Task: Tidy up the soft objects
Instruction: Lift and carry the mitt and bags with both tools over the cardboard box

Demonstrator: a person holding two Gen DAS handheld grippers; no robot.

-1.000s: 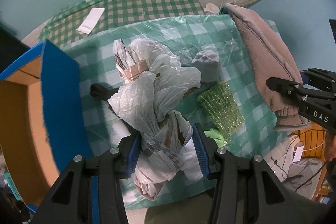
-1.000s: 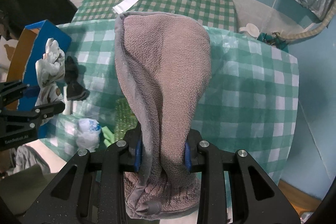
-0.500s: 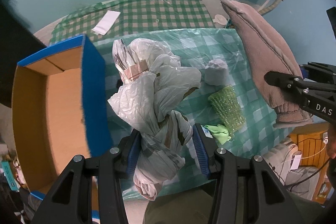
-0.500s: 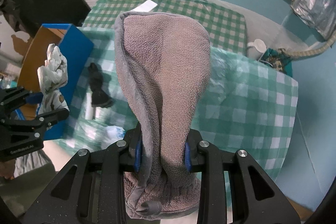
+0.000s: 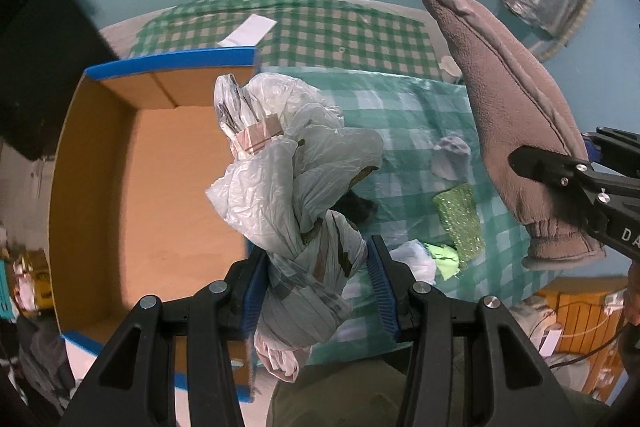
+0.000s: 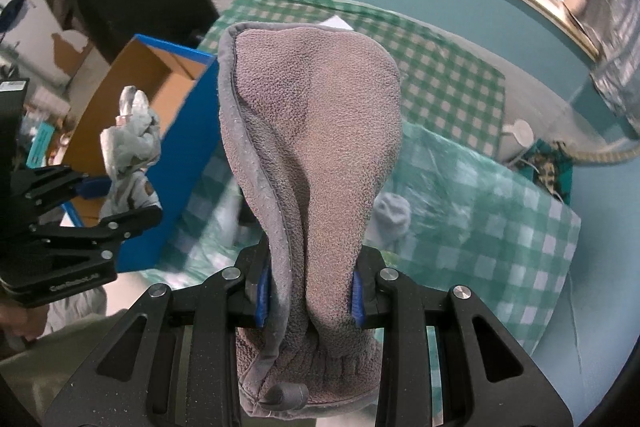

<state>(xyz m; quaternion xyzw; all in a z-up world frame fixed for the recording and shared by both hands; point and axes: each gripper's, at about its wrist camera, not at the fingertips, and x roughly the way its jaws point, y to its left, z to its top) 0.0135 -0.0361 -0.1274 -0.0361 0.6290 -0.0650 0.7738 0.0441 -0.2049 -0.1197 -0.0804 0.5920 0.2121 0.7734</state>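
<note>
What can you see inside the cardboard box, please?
The box shows only bare brown floor and walls; nothing lies in the visible part. The bag bundle in the left claw hides its near right corner.

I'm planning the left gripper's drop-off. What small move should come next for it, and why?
Probably carry the plastic bag bundle a little further over the open cardboard box. The left gripper is shut on the bundle, which hangs about over the box's blue wall, not yet clearly inside. The right gripper grips the grey fleece mitt off to the side.

Table (image 6: 216, 203) beside grey mitten (image 6: 316, 147) blurred.
</note>
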